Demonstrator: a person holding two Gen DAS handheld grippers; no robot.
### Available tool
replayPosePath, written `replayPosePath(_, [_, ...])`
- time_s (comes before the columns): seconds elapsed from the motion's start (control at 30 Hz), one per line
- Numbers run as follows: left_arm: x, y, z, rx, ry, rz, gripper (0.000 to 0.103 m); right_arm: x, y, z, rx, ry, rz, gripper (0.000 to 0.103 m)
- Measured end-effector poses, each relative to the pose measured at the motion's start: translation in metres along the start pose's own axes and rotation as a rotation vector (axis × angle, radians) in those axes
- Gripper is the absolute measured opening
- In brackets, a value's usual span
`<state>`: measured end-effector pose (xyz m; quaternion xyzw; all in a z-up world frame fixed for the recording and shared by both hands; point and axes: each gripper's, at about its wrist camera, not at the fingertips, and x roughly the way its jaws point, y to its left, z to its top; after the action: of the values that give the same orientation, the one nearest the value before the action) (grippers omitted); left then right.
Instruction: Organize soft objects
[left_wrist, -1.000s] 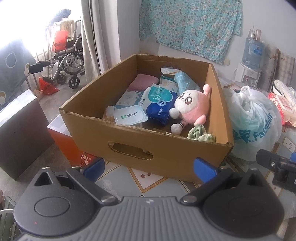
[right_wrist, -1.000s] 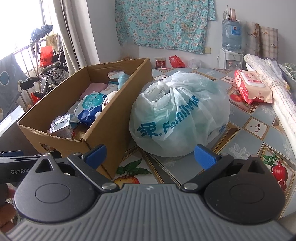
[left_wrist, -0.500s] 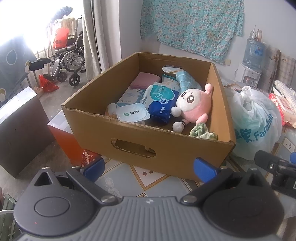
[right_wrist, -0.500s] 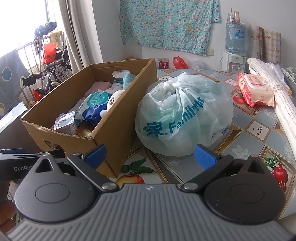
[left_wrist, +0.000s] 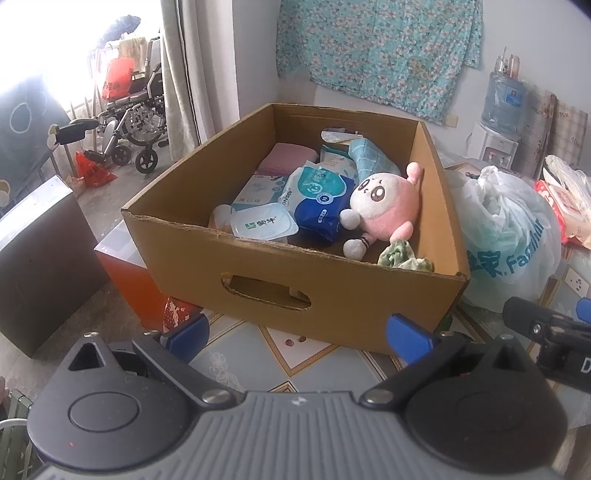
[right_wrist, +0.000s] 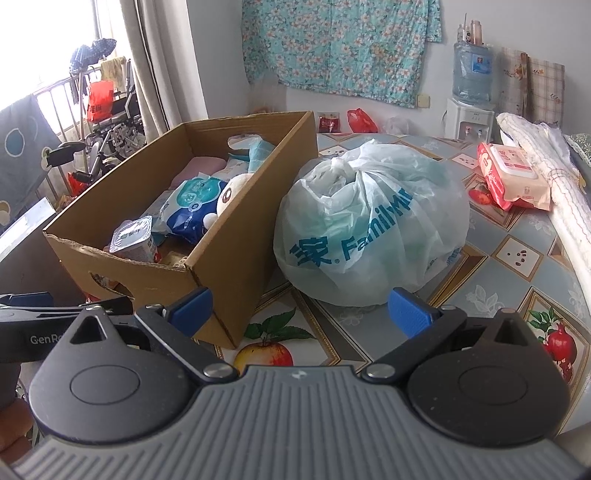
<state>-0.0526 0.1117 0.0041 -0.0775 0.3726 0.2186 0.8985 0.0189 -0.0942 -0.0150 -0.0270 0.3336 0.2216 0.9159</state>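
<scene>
A cardboard box stands on the patterned table; it also shows in the right wrist view. Inside lie a pink plush doll, blue-and-white tissue packs, a white wipes tub, a pink pad and a crumpled green cloth. A tied white plastic bag sits right of the box. My left gripper is open and empty in front of the box. My right gripper is open and empty in front of the bag and the box corner.
A red wipes pack and a rolled white cloth lie at the table's right. A water dispenser stands at the back. An orange stool and a dark cabinet stand left of the table, with a wheelchair beyond.
Both grippers have drawn slightly back and right, so the box and bag sit a little further left and higher in view. Both stay open and empty.
</scene>
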Motion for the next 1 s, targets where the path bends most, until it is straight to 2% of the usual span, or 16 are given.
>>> replayPosePath(1.0, [0.0065, -0.0018, 0.0002, 0.029, 0.02, -0.009, 0.103, 0.0046, -0.0007, 0.0007, -0.012, 0.015, -0.013, 0.102])
